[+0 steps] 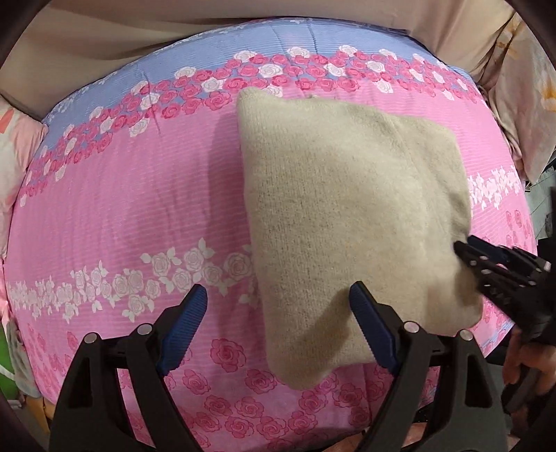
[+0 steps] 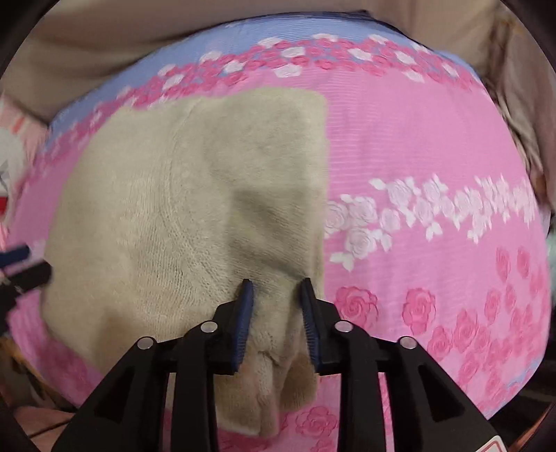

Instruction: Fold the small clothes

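Note:
A cream knitted garment [image 1: 347, 222] lies folded into a rough rectangle on the pink floral bedspread [image 1: 121, 208]. My left gripper [image 1: 278, 302] is open and empty above the garment's near left edge; its right finger [image 1: 371, 327] is over the knit. My right gripper [image 2: 276, 288] straddles a bunched fold at the garment's [image 2: 180, 215] near right edge, jaws partly closed with cloth between them; whether they pinch it is unclear. It shows at the garment's right side in the left wrist view [image 1: 465, 248].
The bedspread has a blue band with rose print [image 1: 278, 45] at the far side. A beige wall or headboard [image 1: 139, 31] is behind. Floral pillows lie at left [image 1: 14, 156] and right [image 1: 528, 97]. The bed's near edge is just below the grippers.

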### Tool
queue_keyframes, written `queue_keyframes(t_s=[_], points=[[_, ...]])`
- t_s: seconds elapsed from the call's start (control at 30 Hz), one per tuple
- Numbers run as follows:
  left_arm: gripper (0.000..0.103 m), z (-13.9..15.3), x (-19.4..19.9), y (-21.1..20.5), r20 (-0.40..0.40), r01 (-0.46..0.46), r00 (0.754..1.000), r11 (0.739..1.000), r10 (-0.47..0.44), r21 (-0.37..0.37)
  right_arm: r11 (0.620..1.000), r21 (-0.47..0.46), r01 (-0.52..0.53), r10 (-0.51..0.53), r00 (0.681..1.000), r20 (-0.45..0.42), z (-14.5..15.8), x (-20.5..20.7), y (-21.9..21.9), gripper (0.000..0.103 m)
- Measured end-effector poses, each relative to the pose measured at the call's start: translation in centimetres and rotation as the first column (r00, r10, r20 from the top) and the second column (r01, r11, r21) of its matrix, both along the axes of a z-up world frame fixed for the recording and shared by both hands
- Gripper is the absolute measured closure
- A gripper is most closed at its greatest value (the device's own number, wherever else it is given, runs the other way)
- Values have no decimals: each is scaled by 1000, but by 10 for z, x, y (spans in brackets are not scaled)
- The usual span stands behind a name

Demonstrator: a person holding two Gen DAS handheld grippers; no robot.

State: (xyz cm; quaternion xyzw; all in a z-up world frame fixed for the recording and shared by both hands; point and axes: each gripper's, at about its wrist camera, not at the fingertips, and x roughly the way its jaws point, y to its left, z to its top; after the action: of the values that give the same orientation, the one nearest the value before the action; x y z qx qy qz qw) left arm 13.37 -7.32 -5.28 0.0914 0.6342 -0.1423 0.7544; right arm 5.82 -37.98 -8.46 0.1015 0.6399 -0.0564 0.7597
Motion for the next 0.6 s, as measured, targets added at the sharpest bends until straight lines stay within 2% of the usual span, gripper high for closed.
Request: queue_keyframes(t_s=[0.07,0.17,0.23,0.3,0.33,0.37,0.4,0.53,0.6], points=[[20,-1,1,3,-6,-14,1000,1000,14,3,999,24,37,-38,999,37,21,5,-4,76],[20,-7,5,6,-33,-44,999,999,43,-14,999,52,-6,-1,992,124,44,33,1,75],[20,-8,8,6,-40,-52,998,998,51,-26,1000,17,-2,0,993,121,35,55,1,70],[19,-6,10,3,-37,-50,998,999,49,-22,1000,4,20,-20,997,74,14,71,-5,68],[19,-5,11,2,-31,-45,999,999,45,-14,999,9,36,-37,999,37,-2,76,-11,73],[19,-4,11,0,-26,-41,999,999,41,-7,999,34,32,-33,999,17,-12,77,-13,90],[19,-4,12,-1,-23,-38,999,999,37,-7,999,38,32,-33,999,17,-16,79,-14,92],[19,-5,14,-3,-21,-32,999,999,32,-6,1000,-10,-4,5,993,115,15,84,-5,95],[18,-9,17,-4,-35,-40,999,999,40,-10,999,-27,-25,27,996,83,-1,92,-1,94]])
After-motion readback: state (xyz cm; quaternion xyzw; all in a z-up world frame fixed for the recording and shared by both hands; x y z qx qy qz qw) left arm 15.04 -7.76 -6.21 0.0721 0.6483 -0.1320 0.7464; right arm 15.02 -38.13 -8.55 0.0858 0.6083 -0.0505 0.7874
